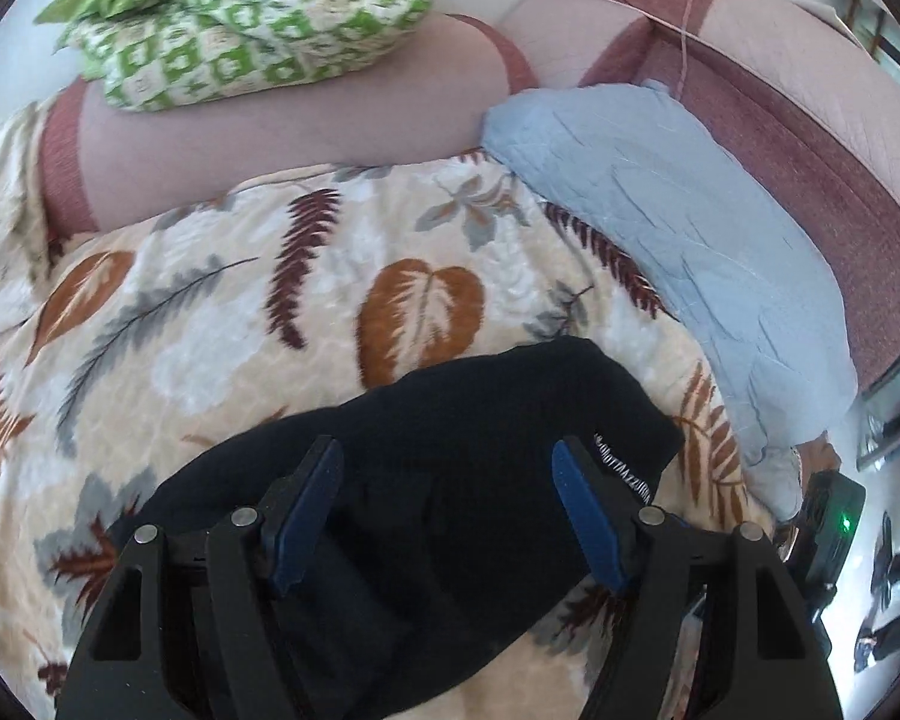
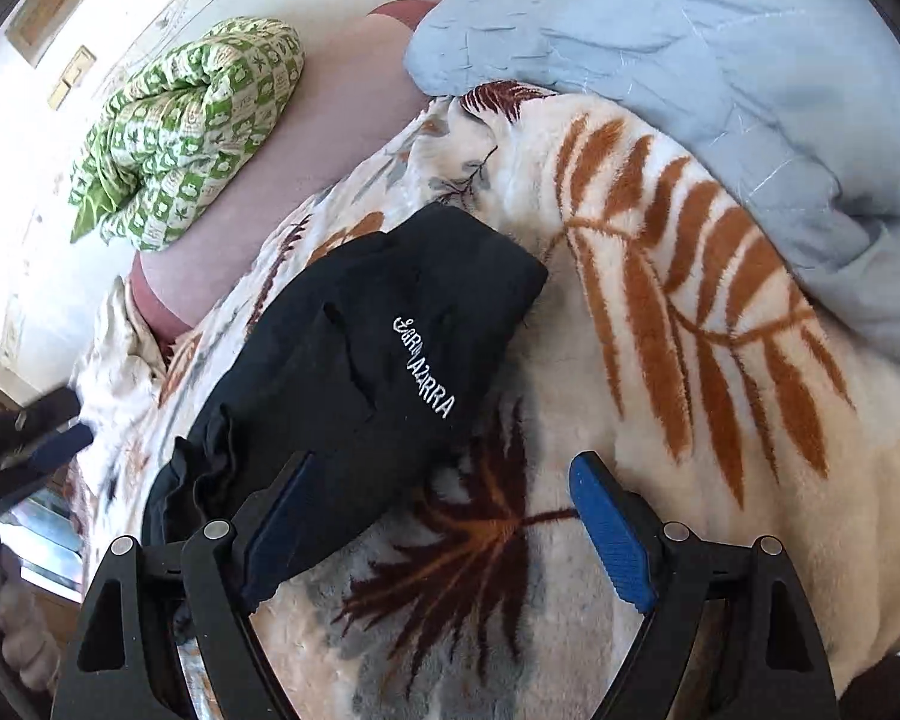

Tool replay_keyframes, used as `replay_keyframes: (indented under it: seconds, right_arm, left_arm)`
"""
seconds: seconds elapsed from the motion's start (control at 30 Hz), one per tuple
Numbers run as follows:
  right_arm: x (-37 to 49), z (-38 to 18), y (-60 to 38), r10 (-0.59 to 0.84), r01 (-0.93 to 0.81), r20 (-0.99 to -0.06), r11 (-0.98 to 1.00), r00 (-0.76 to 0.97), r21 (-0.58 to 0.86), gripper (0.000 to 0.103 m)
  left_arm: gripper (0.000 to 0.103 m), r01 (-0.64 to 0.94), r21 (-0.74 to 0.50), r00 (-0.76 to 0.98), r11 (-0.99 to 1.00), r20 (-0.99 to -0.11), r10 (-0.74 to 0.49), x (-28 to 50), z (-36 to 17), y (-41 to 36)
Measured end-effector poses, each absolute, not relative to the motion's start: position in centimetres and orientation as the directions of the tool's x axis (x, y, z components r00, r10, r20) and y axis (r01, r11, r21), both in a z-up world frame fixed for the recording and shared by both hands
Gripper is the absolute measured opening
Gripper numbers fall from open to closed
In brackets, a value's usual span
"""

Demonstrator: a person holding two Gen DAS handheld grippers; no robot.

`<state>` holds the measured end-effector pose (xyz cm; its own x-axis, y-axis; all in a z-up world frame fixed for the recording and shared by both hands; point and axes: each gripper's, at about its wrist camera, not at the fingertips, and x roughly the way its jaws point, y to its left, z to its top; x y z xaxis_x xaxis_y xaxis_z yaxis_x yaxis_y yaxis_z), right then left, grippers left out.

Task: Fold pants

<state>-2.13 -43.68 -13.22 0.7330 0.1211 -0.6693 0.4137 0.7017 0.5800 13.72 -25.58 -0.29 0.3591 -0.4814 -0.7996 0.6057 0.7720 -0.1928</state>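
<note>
The black pants [image 1: 450, 468] lie folded into a compact bundle on the leaf-patterned blanket [image 1: 210, 300], with white lettering on one edge. My left gripper [image 1: 447, 456] is open, its blue pads spread just above the bundle, holding nothing. In the right wrist view the pants [image 2: 354, 372] lie ahead and to the left, lettering facing up. My right gripper [image 2: 441, 468] is open over the blanket [image 2: 690, 360] beside the bundle's near edge, with its left pad over the fabric. The left gripper [image 2: 42, 444] shows at the far left edge.
A green-and-white patterned quilt [image 1: 240, 18] lies bunched on the pink mattress [image 1: 300, 120] at the back. A light blue quilt [image 1: 690, 228] lies along the right side, also in the right wrist view [image 2: 720, 60]. The bed edge and the floor show at the right.
</note>
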Motion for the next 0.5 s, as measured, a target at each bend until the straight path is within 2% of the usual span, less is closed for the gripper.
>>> replay_keyframes:
  seconds: [0.2,0.5]
  right_arm:
    - [-0.7,-13.9,-44.7,0.178,0.378,-0.638,0.675,0.749,0.633,0.089]
    - [1.8,-14.8,-46.8,0.258,0.336,-0.580,0.609,0.772,0.718,0.089]
  left_arm:
    - [0.072,0.672,-0.216,0.237,0.709,-0.843,-0.482,17.1,-3.8,-33.4]
    - [0.072,0.710,-0.269,0.107,0.651,-0.872,-0.477,20.7,-8.1,-39.6]
